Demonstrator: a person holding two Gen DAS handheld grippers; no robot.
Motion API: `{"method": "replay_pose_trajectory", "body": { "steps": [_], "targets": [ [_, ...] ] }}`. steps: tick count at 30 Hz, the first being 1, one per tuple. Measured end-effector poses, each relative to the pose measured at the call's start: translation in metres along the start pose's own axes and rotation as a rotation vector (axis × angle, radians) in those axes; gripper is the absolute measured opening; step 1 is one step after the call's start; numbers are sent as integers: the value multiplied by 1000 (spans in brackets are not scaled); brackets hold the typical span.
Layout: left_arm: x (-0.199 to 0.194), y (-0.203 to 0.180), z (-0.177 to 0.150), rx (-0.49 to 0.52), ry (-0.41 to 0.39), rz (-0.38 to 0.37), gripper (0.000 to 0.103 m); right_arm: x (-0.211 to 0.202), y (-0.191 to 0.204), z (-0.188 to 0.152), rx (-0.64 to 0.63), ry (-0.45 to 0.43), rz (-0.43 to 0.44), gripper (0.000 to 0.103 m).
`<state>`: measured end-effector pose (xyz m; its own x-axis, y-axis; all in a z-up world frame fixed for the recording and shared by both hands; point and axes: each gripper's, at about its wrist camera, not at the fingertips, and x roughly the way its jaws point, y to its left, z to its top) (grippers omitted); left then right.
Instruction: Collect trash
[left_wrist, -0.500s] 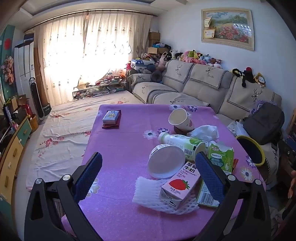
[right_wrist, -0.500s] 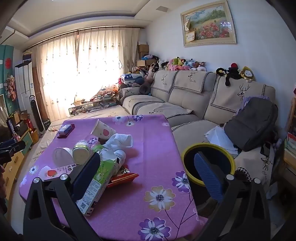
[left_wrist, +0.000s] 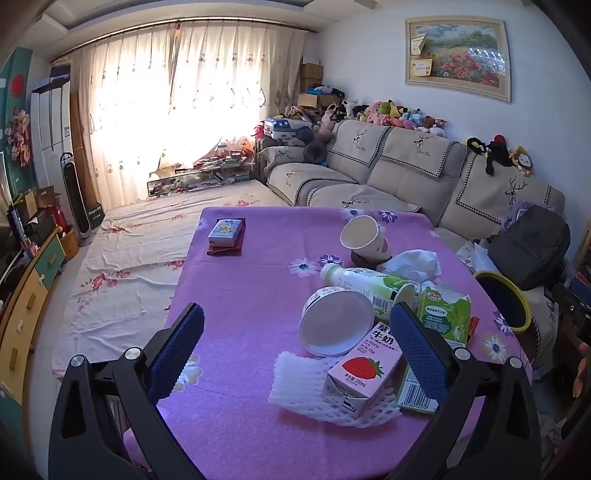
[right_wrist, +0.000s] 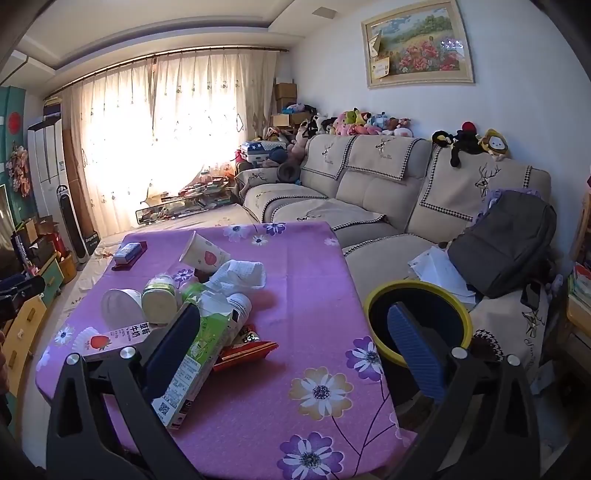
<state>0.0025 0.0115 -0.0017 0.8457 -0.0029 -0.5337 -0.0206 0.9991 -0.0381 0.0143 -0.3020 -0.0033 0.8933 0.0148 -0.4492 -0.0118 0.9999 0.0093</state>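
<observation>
task status: not started, as far as the views show. all trash lies on the purple tablecloth (left_wrist: 240, 295); nothing is held.

left gripper (left_wrist: 297, 341): jaws spread wide, empty, hovering over the near table edge. right gripper (right_wrist: 293, 334): jaws likewise spread, empty, with one finger in front of the green carton and the other in front of the bin.

trash location, left wrist view:
- strawberry milk carton (left_wrist: 362, 373) at 5 o'clock, lying on the white foam net (left_wrist: 295, 380).
- round white tub (left_wrist: 336, 321), tipped on its side, just beyond the carton and touching it.
- white-green bottle (left_wrist: 365, 284), lying flat, behind the tub.
- green carton (left_wrist: 445, 314) at 3 o'clock, top torn open.
- paper cup (left_wrist: 364, 236), tipped, mouth toward the camera, at 1 o'clock.
- crumpled white tissue (left_wrist: 413, 262), beside the cup.
- red wrapper (right_wrist: 245, 349), seen in the right wrist view, under the green carton.

containers:
- yellow-rimmed bin (right_wrist: 417, 288), off the table edge at 3 o'clock in the right wrist view. its interior is dark; no contents can be made out.
- cup and tub interiors appear empty.

remaining: judged from this layout, every item is yet to be moved into the bin. the small blue box (left_wrist: 225, 230) at 11 o'clock lies well apart from the pile; whether it counts as trash cannot be told.
</observation>
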Motion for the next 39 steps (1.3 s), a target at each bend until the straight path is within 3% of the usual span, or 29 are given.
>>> {"method": "replay_pose_trajectory", "body": {
  "steps": [39],
  "targets": [
    [5,-2,-2,-18,18,-8,99,14,5,5,-9,37,-4,97]
  ]
}}
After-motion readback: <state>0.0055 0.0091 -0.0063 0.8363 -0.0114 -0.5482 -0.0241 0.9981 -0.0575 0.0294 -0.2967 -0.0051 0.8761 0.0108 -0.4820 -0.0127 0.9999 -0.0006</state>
